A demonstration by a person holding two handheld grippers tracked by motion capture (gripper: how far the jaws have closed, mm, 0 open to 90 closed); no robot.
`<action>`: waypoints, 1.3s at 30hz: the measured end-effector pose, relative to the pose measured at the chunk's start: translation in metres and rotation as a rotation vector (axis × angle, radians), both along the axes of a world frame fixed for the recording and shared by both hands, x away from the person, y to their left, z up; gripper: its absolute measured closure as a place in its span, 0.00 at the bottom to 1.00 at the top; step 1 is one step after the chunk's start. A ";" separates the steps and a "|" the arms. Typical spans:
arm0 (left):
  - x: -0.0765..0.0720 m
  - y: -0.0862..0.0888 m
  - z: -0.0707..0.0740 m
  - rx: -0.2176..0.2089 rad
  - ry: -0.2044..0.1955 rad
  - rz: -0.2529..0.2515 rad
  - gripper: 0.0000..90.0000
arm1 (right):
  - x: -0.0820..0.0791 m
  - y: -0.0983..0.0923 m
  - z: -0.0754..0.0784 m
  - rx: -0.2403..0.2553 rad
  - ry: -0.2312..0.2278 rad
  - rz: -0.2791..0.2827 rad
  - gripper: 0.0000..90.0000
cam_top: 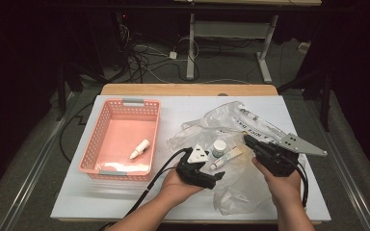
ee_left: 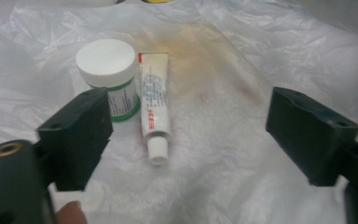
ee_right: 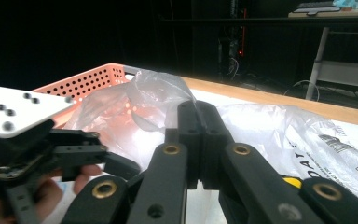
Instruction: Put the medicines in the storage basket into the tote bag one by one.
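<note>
High view: one jar (cam_top: 218, 147), one tube (cam_top: 226, 158) on plastic bag (cam_top: 231, 192); one dropper bottle (cam_top: 139, 149) in pink basket (cam_top: 125, 108). Left gripper (ee_left: 186, 135) low, jaws wide, empty. Right gripper (ee_right: 199, 140) level, jaws closed.

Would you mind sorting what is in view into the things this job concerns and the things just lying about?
In the job:
- small jar
- tube
- plastic bag
- pink basket
- dropper bottle
- left gripper, open
- right gripper, shut on plastic bag

Lying about:
- cables
- desk frame

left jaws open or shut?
Open. In the left gripper view the left gripper has its jaws wide apart, nothing clamped; the tube lies on the bag between them.
</note>
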State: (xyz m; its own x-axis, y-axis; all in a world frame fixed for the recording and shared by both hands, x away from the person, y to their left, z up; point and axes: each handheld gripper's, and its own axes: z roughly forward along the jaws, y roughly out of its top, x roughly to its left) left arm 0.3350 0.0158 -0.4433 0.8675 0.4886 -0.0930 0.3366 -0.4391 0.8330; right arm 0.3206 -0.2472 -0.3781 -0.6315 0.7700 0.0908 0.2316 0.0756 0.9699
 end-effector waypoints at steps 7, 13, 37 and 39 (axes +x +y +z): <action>-0.011 0.021 0.007 -0.022 0.003 0.011 0.03 | 0.000 -0.001 0.000 -0.001 -0.002 0.000 1.00; -0.017 0.038 0.016 -0.032 0.004 0.019 0.00 | 0.000 -0.001 0.001 0.000 -0.004 -0.002 1.00; -0.025 0.134 0.041 -0.047 -0.025 0.199 0.00 | -0.001 -0.002 0.000 0.000 0.002 -0.004 1.00; -0.025 0.141 0.041 -0.045 -0.027 0.217 0.00 | -0.001 -0.001 0.000 0.000 0.003 -0.004 1.00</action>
